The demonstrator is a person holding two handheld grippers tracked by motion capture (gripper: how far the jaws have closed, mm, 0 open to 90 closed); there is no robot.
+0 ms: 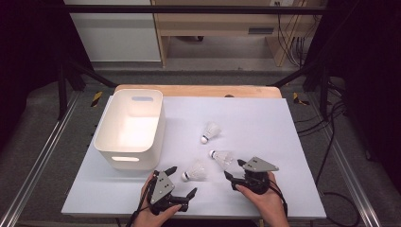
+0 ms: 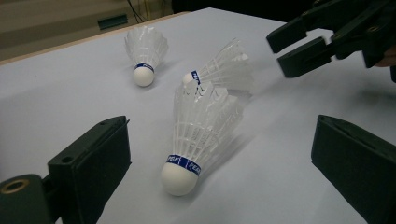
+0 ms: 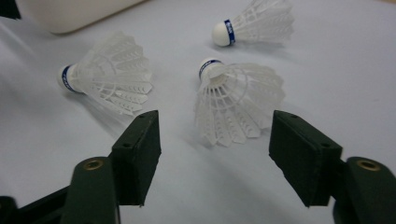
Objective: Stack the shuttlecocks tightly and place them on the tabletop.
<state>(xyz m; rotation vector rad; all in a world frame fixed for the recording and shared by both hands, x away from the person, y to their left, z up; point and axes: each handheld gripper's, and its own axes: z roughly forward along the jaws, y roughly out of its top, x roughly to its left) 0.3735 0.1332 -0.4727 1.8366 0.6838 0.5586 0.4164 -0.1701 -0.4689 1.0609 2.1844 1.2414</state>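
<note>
The right gripper [image 3: 215, 154] is held with jaws spread and empty. The white feathered shuttlecock with a blue-banded cork [image 3: 236, 100] lies just ahead, between the jaws, its long axis along the approach, skirt nearest. The left gripper [image 2: 219, 172], also spread, faces another white shuttlecock [image 2: 198, 135].

**Open bench around three shuttlecocks, bin standing to one side**

Landmark: the middle shuttlecock [image 1: 222, 157]. The white bench [image 1: 265, 127] lies bare beyond it and to its right, giving open passage. Just beside it on the left lies a second shuttlecock [image 1: 196, 171]; a third [image 1: 211, 131] lies near, farther back. The white bin [image 1: 129, 127] blocks the far left. The right claw [image 1: 233, 169] gapes wide just before it; the left claw [image 1: 182, 182], also spread, flanks the second one.
</note>
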